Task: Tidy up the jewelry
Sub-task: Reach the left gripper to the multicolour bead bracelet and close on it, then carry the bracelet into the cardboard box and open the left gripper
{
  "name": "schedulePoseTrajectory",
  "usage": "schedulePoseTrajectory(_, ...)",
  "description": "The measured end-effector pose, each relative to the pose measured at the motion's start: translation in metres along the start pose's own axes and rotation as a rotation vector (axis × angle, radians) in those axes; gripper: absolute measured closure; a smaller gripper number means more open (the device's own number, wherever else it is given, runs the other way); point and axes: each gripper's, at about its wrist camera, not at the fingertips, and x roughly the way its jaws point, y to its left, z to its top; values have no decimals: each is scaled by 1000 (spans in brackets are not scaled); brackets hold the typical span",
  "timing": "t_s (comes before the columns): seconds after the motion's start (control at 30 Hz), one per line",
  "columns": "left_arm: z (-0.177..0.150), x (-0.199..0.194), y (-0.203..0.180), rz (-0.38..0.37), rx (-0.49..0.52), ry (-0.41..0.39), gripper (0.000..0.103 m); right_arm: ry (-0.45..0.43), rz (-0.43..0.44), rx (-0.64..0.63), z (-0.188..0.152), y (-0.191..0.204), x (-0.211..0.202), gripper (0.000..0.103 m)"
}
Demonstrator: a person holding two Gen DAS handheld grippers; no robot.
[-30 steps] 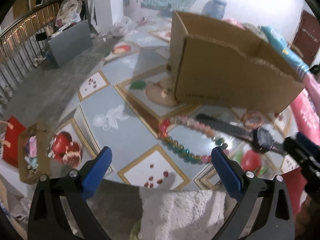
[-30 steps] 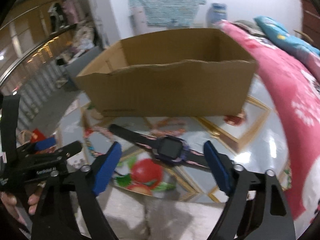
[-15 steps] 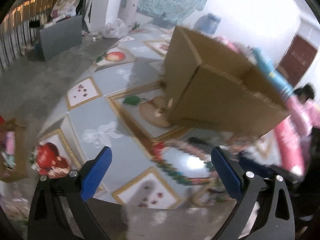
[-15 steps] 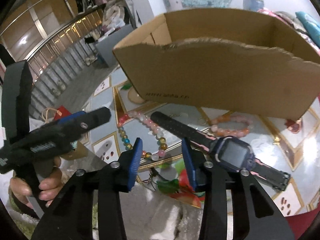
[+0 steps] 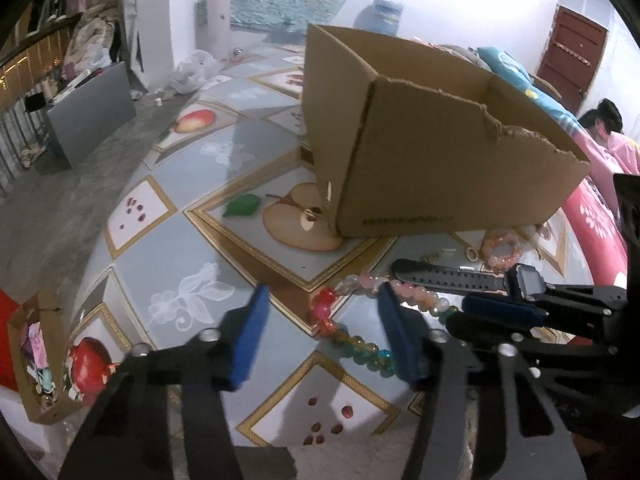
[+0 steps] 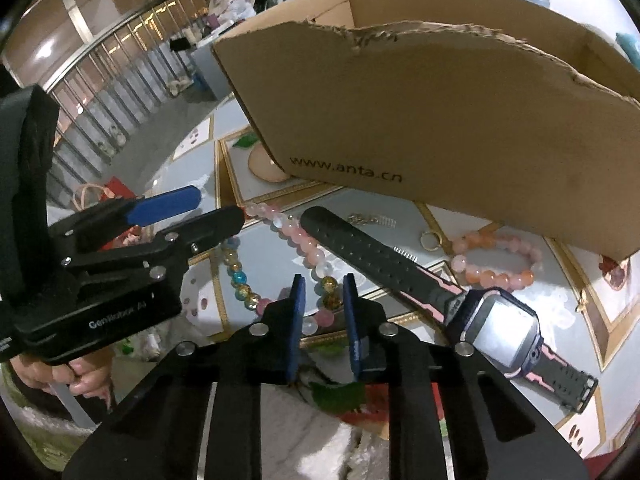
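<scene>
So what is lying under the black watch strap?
The bead necklace passes under the watch strap; its pink beads show on the left side. The beads beneath the strap are hidden, and the patterned mat lies below.

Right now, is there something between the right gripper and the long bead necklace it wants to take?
Nothing visible blocks it. The right gripper has been closing, with beads of the necklace in its gap. The watch lies beside, its strap across the necklace farther up.
</scene>
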Motion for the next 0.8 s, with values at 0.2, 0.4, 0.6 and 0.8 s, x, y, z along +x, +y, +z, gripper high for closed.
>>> schedulePoseTrajectory(0.2, 3, 13, -7, 10, 47, 47, 83, 6, -31, -42, 4, 3, 9, 95)
schedulePoseTrajectory(0.4, 3, 15, -8, 5, 42, 60, 94, 4, 12, -25, 5, -4, 7, 96)
schedulePoseTrajectory(0.6, 8, -10, -10, -58, -2, 28, 94, -34, 69, 19, 7, -15, -15, 96)
schedulePoseTrajectory(0.8, 23, -52, -21, -132, -16, -30, 94, -92, 125, 30, 11, -20, -55, 96)
